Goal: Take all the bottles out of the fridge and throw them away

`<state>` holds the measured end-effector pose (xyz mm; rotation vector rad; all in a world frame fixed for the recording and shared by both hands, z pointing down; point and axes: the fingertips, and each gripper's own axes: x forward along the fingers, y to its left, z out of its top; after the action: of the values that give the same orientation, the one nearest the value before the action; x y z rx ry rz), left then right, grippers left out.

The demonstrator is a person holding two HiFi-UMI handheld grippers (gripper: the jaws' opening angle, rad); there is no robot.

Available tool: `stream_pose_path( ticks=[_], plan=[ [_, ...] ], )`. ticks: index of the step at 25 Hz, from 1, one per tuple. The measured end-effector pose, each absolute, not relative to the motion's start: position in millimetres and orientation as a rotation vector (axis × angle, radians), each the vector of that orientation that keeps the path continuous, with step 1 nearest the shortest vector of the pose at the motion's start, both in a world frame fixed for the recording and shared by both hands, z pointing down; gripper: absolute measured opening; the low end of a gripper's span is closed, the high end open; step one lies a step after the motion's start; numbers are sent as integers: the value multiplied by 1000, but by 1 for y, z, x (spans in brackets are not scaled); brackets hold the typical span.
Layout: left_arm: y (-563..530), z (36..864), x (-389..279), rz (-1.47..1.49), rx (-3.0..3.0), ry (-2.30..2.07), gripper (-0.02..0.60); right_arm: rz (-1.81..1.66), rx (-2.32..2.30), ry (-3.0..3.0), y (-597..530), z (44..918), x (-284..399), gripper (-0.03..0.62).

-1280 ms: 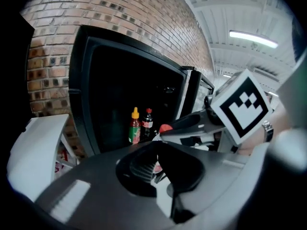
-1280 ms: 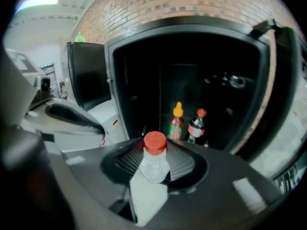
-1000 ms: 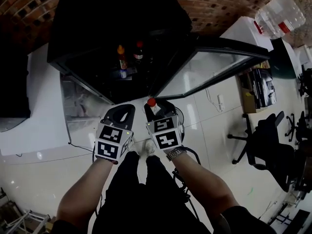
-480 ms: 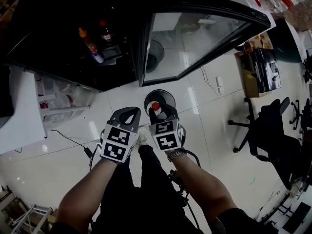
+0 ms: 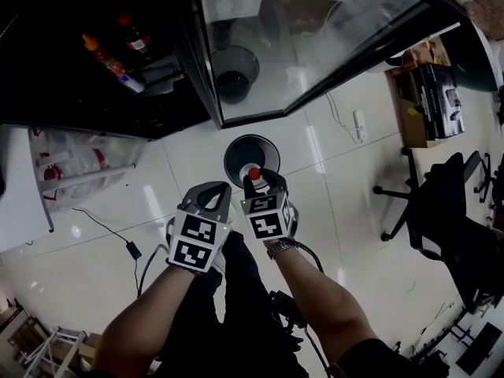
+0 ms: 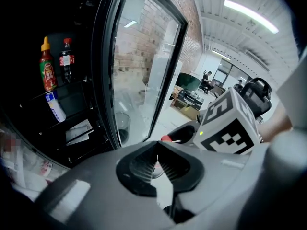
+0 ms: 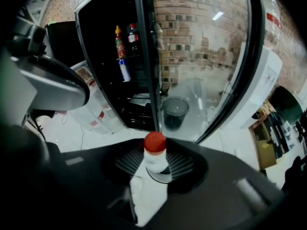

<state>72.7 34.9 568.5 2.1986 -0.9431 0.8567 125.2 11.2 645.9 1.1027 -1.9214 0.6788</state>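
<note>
Bottle [image 7: 154, 161] is clamped in the right gripper's [image 5: 261, 179] jaws by the bin [image 5: 233, 150]; centre it over the opening before letting go. The left gripper's [image 5: 211, 195] jaws are closed and empty.

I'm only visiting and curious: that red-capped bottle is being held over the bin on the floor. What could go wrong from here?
The right gripper holds the bottle only near its capped end, so it might tilt or slip early. The bin below has a fairly narrow mouth; a released bottle could miss and roll across the floor. The open glass door stands close, and a swing might knock it.
</note>
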Motion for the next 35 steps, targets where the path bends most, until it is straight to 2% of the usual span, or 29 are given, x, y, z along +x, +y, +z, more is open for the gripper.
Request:
stream_pose_path(
  ticks=[15,17,35],
  plan=[
    [53,642,67,880,2119,-918,3,745,1091,-1785,31,757,143,138],
    [57,650,64,885,2108,-914,3,737,1103,-1775,30,763,147,107],
    [60,616,46,861,2131,-963,3,746,1122,-1819,45,715,130,107]
  ],
)
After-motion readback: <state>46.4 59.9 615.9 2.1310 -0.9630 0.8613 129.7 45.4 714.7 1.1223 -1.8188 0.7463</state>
